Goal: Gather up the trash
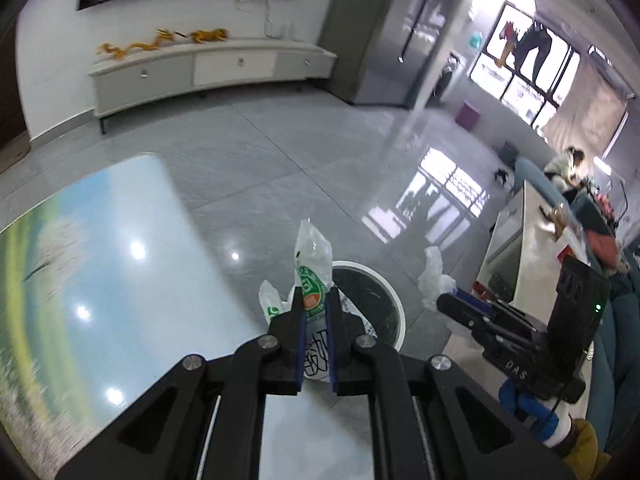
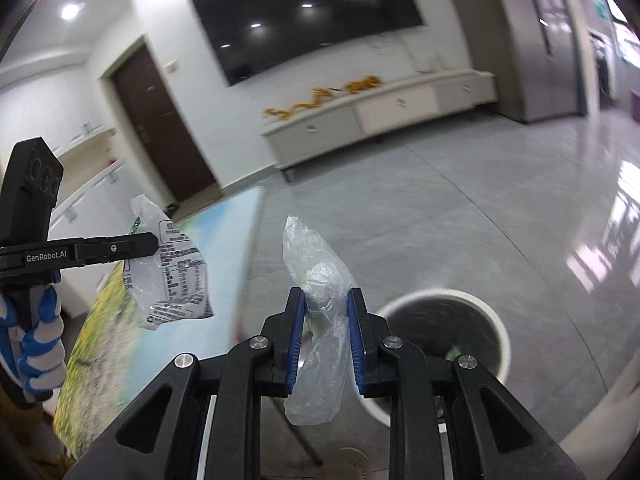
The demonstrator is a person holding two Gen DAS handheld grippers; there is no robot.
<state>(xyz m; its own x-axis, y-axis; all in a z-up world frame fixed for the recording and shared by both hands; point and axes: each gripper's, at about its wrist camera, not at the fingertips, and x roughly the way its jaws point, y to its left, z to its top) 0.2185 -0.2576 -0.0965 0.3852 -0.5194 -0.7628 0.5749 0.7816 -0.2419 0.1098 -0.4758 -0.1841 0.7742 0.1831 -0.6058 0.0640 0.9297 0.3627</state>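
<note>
My left gripper (image 1: 315, 300) is shut on a clear plastic wrapper with a green and orange label (image 1: 312, 272), held above the table's edge near the white round trash bin (image 1: 394, 300). It also shows in the right wrist view (image 2: 150, 246) with the wrapper (image 2: 172, 276) hanging from it. My right gripper (image 2: 325, 300) is shut on a crumpled clear plastic bag (image 2: 318, 280), just left of the bin (image 2: 496, 320). The right gripper shows in the left wrist view (image 1: 456, 306) with the bag (image 1: 434, 276) beside the bin.
A table with a glossy landscape print (image 1: 100, 260) lies at the left. A grey tiled floor (image 1: 280, 140) runs to a white TV cabinet (image 1: 208, 68). A sofa and a seated person (image 1: 568, 164) are at the right.
</note>
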